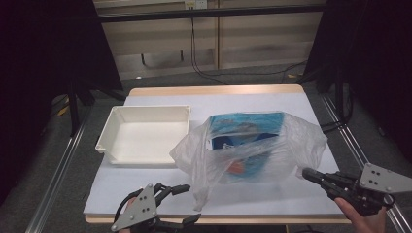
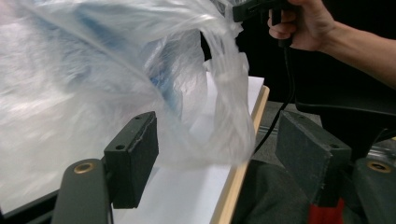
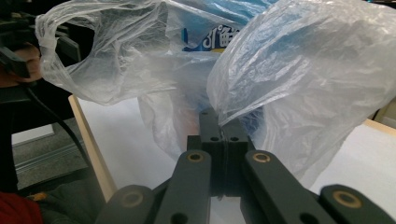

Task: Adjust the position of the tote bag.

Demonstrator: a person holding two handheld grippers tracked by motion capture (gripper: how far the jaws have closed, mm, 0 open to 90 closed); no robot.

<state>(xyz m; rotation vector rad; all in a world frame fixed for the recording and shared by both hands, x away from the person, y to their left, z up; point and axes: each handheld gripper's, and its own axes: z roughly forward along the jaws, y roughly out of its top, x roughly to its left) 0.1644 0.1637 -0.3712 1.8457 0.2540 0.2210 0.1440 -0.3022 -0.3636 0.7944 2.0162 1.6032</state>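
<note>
Now, view by view:
High view: plastic bag (image 1: 252,148) with blue packet (image 1: 248,138) lies between both tongs; white tray (image 1: 145,133) beyond the left gripper (image 1: 187,204).
Left gripper view: jaws apart, bag handle (image 2: 229,107) hanging between them, unpinched, ready for grabbing.
Right gripper view: right gripper (image 3: 223,135) clamped on bag edge, seemingly to spread the mouth.

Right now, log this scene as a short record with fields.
surface: white table
bag: clear plastic bag, slumped at the table's right half
contents: blue package inside the bag
tray: white tray, left of the bag, empty
right gripper: shut on the bag's edge
left gripper: open, bag handle between its jaws, unpinched
</note>
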